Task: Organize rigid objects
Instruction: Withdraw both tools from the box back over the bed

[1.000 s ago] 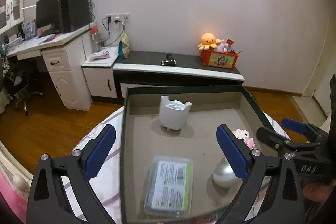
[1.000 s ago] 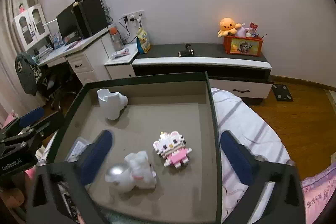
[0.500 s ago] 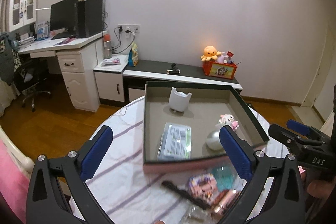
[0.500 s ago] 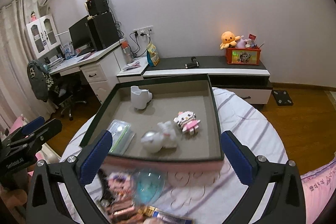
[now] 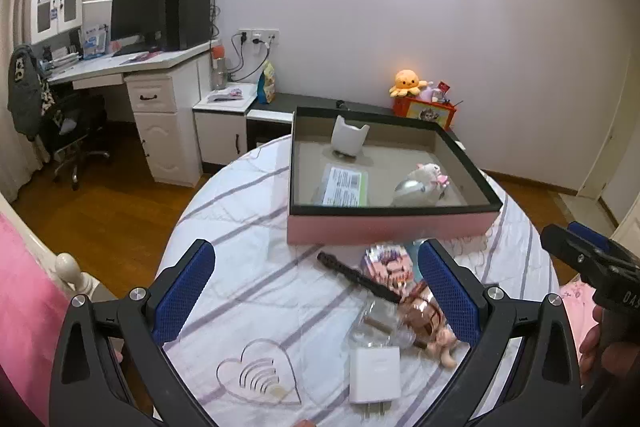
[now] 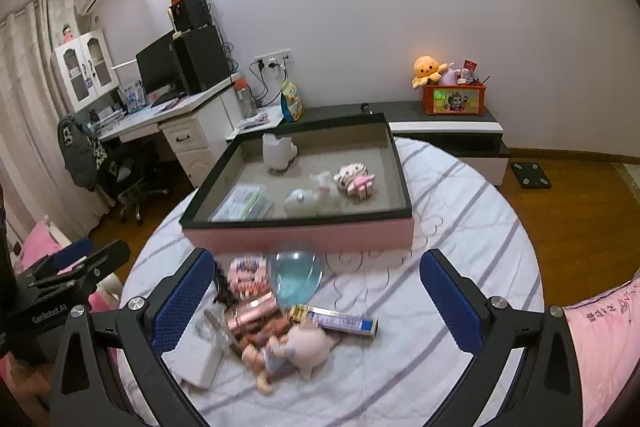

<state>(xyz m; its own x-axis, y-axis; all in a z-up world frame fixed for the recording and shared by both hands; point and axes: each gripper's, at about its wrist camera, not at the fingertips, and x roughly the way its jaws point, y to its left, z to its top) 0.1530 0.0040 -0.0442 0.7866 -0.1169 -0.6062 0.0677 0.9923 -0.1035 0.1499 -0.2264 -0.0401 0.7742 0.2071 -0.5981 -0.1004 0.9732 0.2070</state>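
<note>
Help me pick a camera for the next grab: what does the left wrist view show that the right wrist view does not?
Only the left wrist view shows the charger's flat face and prongs and the whole black stick.

Only the right wrist view shows the teal ball, the blue-labelled tube and the block-built kitty unobstructed.

Both show the pink tray, white cup, doll and both open grippers, left and right.

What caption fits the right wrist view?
Open right gripper hovers over a loose pile led by a translucent blue ball, before the pink-sided tray.
</note>
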